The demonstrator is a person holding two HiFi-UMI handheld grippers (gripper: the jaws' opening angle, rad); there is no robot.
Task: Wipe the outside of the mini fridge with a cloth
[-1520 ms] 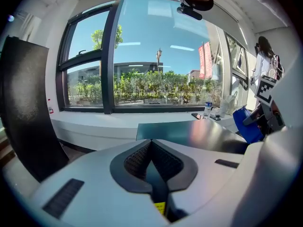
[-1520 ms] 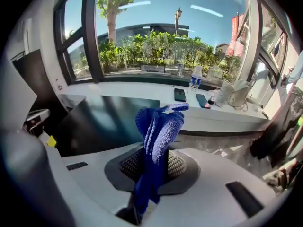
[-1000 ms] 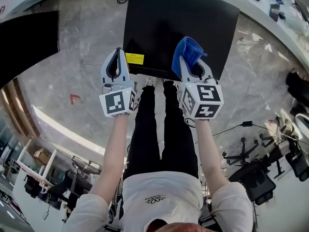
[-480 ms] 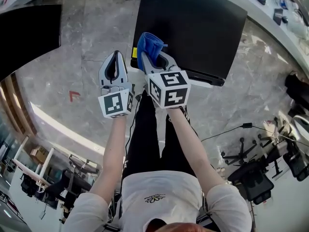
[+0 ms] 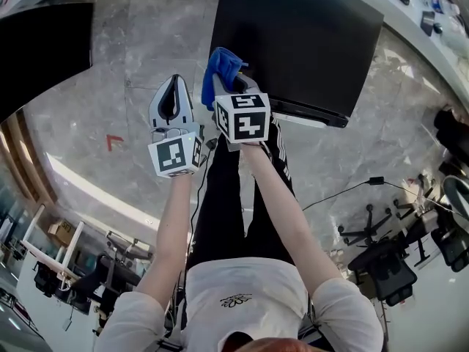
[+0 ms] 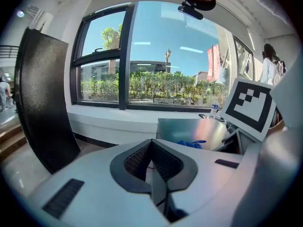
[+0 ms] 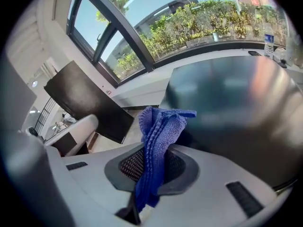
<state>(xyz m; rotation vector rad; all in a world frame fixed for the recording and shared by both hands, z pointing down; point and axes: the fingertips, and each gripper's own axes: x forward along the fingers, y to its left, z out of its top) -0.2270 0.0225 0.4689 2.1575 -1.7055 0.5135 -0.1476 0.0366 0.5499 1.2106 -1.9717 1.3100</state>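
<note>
Two grippers: right gripper (image 5: 228, 89) clamps the blue cloth (image 5: 222, 67); left gripper (image 5: 174, 86) pinched together, empty.
Mini fridge (image 5: 308, 35): just ahead-right of the right gripper, top running off rightward; contact unclear.
Nearer: right gripper, likely the wiper.

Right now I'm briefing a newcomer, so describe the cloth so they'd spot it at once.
Find the big black fridge. At its near left corner the right gripper pinches the cloth. It is the only blue, knitted thing there; the left gripper is empty.
</note>
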